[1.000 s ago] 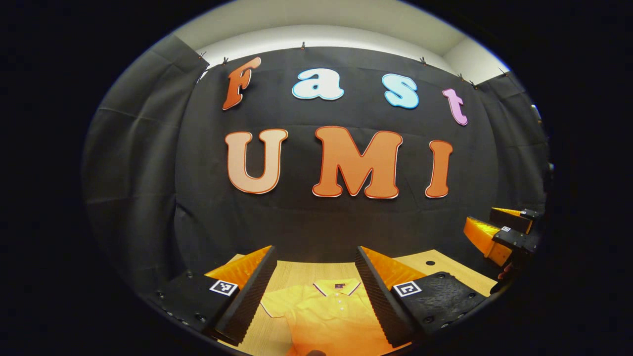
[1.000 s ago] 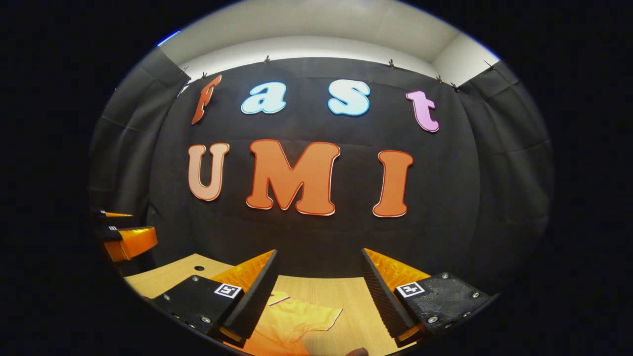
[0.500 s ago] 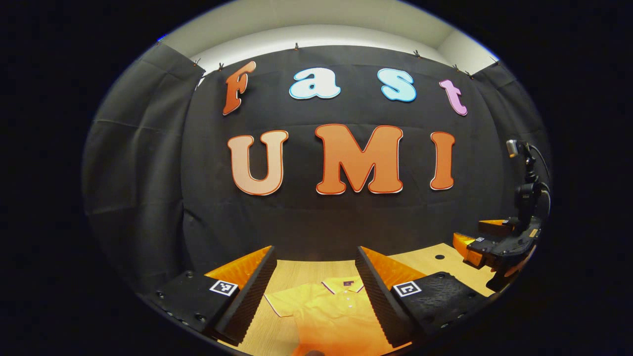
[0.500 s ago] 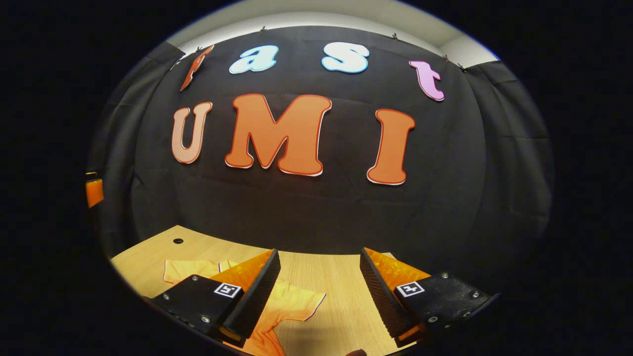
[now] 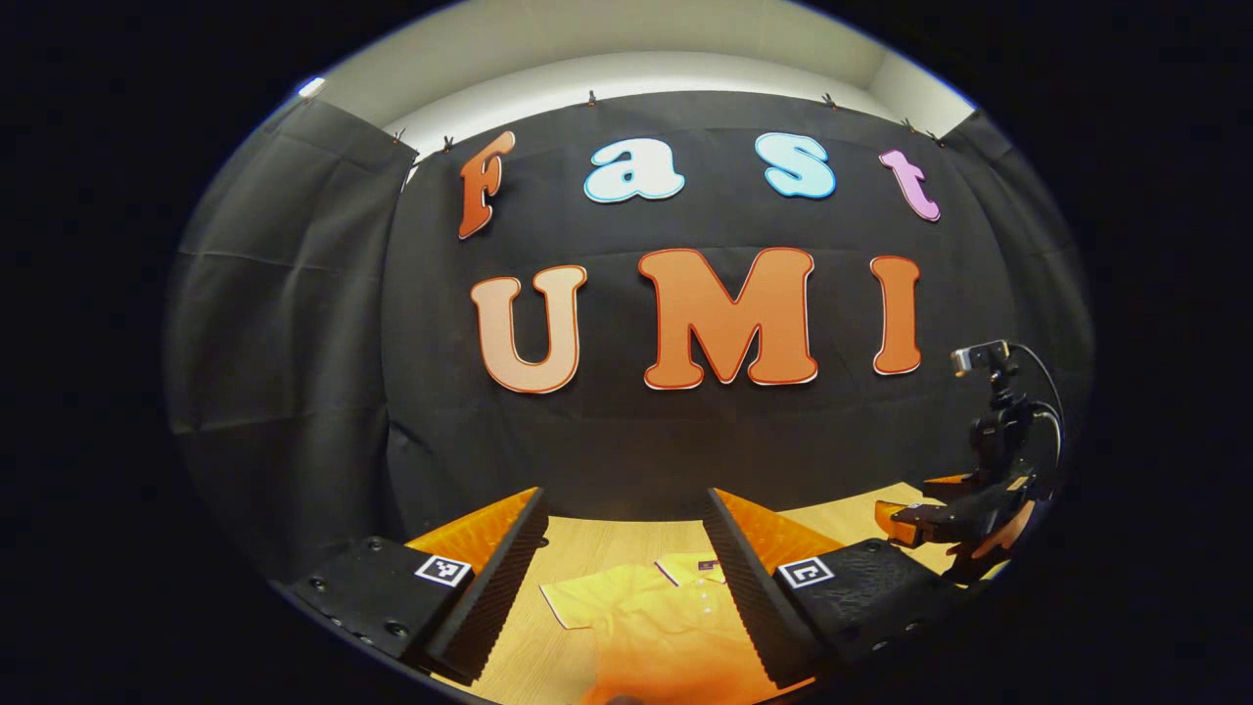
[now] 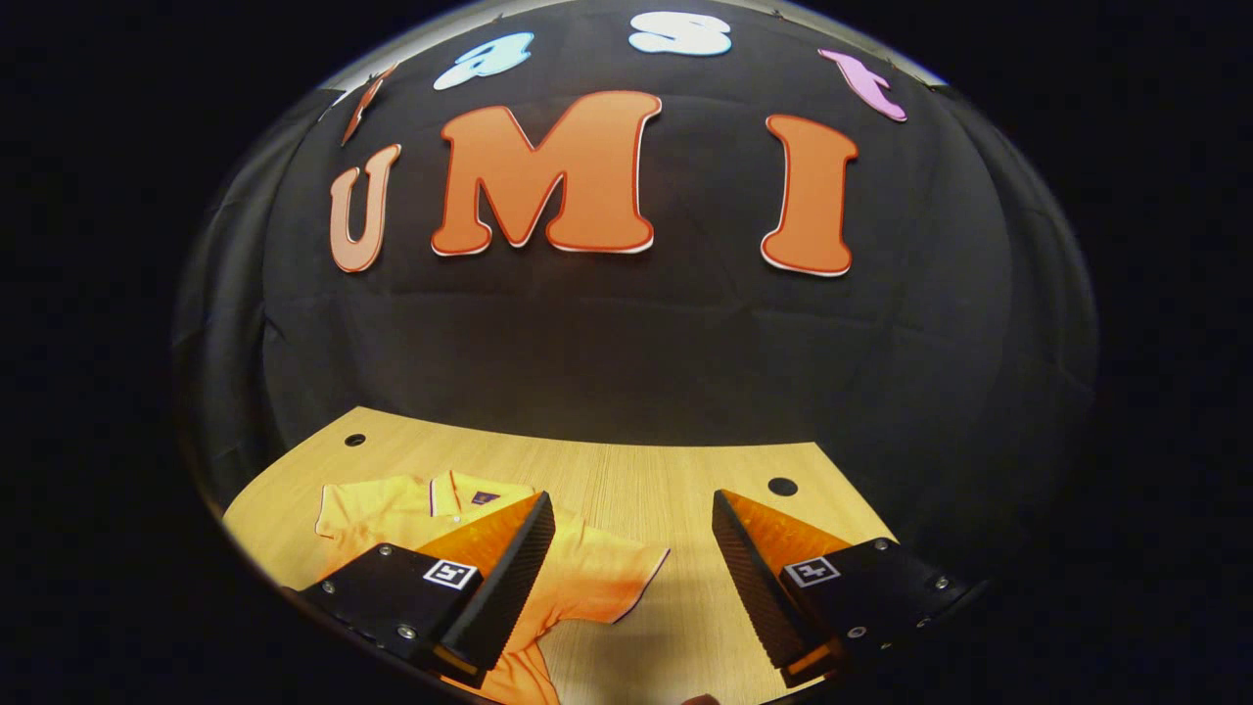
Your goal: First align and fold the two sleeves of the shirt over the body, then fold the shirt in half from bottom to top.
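**Both claws open above the flat shirt**

In the left gripper view, the left claw [image 5: 624,548] hangs with its fingers spread wide and nothing between them. Just beyond and below the gap lies the shirt [image 5: 646,627], spread on the wooden table [image 5: 587,537], with its collar [image 5: 690,566] toward the far side and one sleeve [image 5: 578,602] reaching left. Farther off at the right edge, the right claw [image 5: 925,509] hovers over the table, held by a hand [image 5: 994,537]; from here I cannot tell how wide it stands.

In the right gripper view, the right claw [image 6: 631,548] is open and empty. The shirt [image 6: 578,583] lies below and to its left, partly hidden by the left finger, and its near sleeve [image 6: 626,578] ends in the gap. The collar [image 6: 455,490] lies farther left on the table [image 6: 626,470]
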The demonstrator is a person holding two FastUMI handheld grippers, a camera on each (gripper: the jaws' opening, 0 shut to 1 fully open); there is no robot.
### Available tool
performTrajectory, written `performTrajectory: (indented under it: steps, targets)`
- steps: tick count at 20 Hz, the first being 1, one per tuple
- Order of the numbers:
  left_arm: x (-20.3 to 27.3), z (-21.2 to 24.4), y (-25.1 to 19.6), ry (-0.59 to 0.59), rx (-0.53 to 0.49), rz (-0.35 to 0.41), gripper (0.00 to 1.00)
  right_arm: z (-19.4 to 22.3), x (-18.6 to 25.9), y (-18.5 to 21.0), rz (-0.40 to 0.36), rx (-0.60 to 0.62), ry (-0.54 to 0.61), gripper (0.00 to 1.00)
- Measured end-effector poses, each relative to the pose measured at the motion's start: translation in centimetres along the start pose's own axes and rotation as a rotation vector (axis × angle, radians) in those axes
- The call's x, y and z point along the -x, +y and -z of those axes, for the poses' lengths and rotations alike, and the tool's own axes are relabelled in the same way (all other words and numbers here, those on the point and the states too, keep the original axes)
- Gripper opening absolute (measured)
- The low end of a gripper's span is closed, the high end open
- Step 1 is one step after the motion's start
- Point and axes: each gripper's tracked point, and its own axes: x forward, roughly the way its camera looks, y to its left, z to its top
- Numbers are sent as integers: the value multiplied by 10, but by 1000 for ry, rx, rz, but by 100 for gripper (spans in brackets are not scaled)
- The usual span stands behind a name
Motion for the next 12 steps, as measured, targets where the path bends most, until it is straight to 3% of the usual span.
performTrajectory:
  steps: [12]
  targets:
    - [-3,30,6,108,-78,-115,98,98,-74,-11,-66,18,418,96]
